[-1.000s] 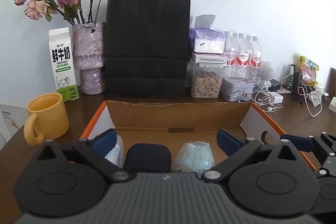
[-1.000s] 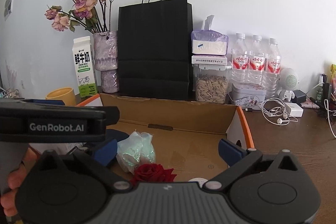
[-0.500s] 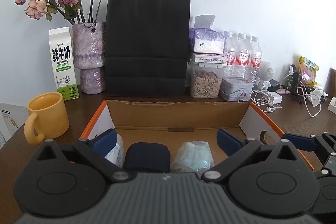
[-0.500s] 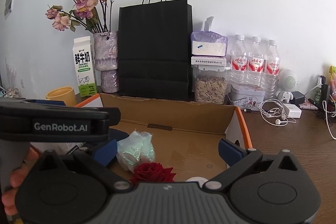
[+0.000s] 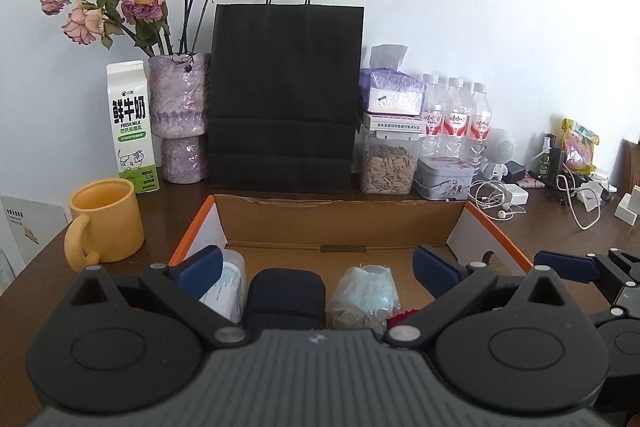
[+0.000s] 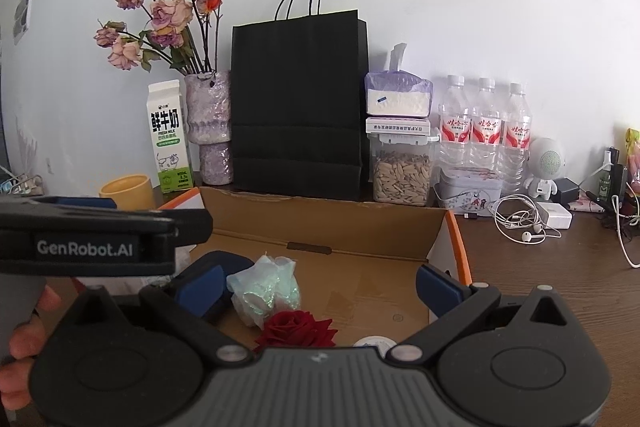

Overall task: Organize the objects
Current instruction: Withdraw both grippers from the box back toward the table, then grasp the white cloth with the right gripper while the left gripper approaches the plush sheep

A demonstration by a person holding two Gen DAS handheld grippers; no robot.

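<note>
Lying in cardboard box (image 6: 320, 223): red rose (image 6: 296, 329), iridescent packet (image 6: 266, 291).

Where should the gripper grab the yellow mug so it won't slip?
Probably the yellow mug by its handle, which sticks out toward the camera on its near left. Come from the front with the left gripper, now open, one finger through the loop.

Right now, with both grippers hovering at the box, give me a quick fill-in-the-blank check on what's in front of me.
1. The red rose lies inside the ____ box.
2. The mug left of the box is ____ in colour.
3. Behind the box stands a black paper ____.
4. Both the left gripper and the right gripper have their jaws ____.

Missing words: cardboard; yellow; bag; open
</note>
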